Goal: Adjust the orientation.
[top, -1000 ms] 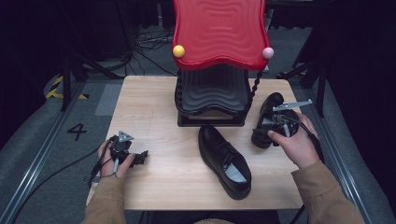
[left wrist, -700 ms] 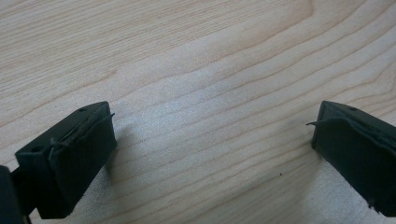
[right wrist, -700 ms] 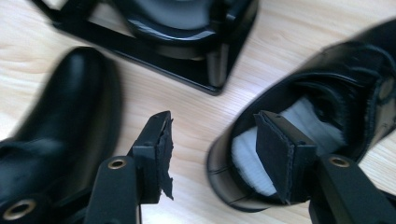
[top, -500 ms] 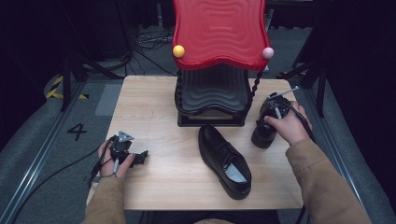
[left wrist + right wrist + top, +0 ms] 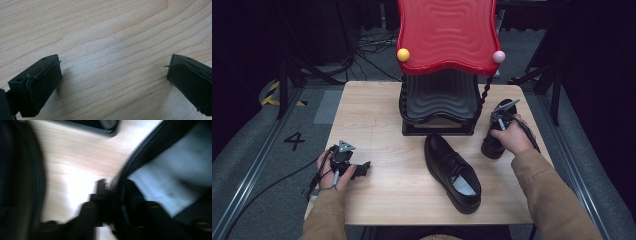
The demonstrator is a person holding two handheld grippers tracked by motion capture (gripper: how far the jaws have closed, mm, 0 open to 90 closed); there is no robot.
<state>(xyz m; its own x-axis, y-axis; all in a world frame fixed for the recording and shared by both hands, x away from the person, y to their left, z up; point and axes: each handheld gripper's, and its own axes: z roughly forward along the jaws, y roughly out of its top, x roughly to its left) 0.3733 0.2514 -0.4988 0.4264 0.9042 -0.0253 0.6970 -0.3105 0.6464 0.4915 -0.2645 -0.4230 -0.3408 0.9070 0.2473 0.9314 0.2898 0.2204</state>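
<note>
Two black leather shoes are on the wooden table [image 5: 377, 115]. One shoe [image 5: 452, 172] lies in the middle, toe toward me. The other shoe [image 5: 491, 147] stands near the right edge. My right gripper [image 5: 496, 126] is down at that shoe. Its jaws have just been closing. In the blurred right gripper view the shoe's collar rim [image 5: 120, 185] sits pinched between them, one jaw outside and one over the pale insole [image 5: 170, 170], so my right gripper [image 5: 116, 200] is shut on it. My left gripper [image 5: 362, 169] rests at the table's front left. It stands open over bare wood [image 5: 112, 80].
A black shoe rack [image 5: 439, 95] with a wavy red top [image 5: 447, 35] stands at the back middle of the table, just behind both shoes. Cables lie on the floor beyond it. Grey floor rails run along both sides.
My right hand has moved down and closer onto the right shoe, and its gripper now sits at the shoe's opening. The left hand and the middle shoe have stayed put.
</note>
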